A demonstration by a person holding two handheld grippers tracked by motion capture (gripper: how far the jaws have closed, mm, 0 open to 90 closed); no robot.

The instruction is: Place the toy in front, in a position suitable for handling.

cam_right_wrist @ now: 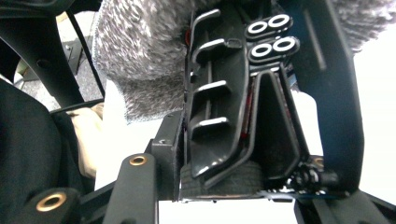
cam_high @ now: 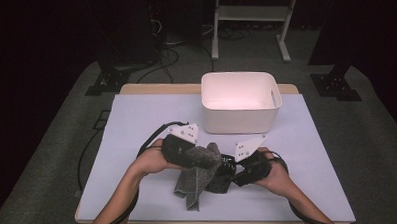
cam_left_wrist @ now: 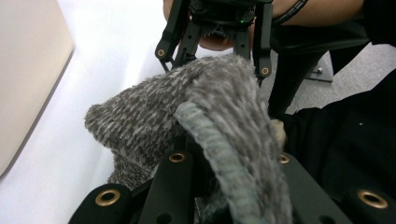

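A grey knitted cloth point(cam_high: 198, 173) hangs between both hands over the white table mat point(cam_high: 136, 120). My left gripper point(cam_high: 197, 159) is shut on a fold of it, and the cloth point(cam_left_wrist: 210, 107) drapes over the jaws and hides their tips. My right gripper point(cam_high: 230, 167) faces it from the right, shut on a black ribbed plastic object point(cam_right_wrist: 233, 107) that sits between its jaws under the cloth point(cam_right_wrist: 140, 60). In the left gripper view, the right gripper point(cam_left_wrist: 212, 60) shows just behind the cloth. What the black object point(cam_high: 219, 182) is, I cannot tell.
A white plastic bin point(cam_high: 239, 101) stands at the back of the mat, just beyond the hands, and its wall point(cam_left_wrist: 28, 70) lies to one side in the left gripper view. Cables trail from both grippers. Bare mat lies left and right of the hands.
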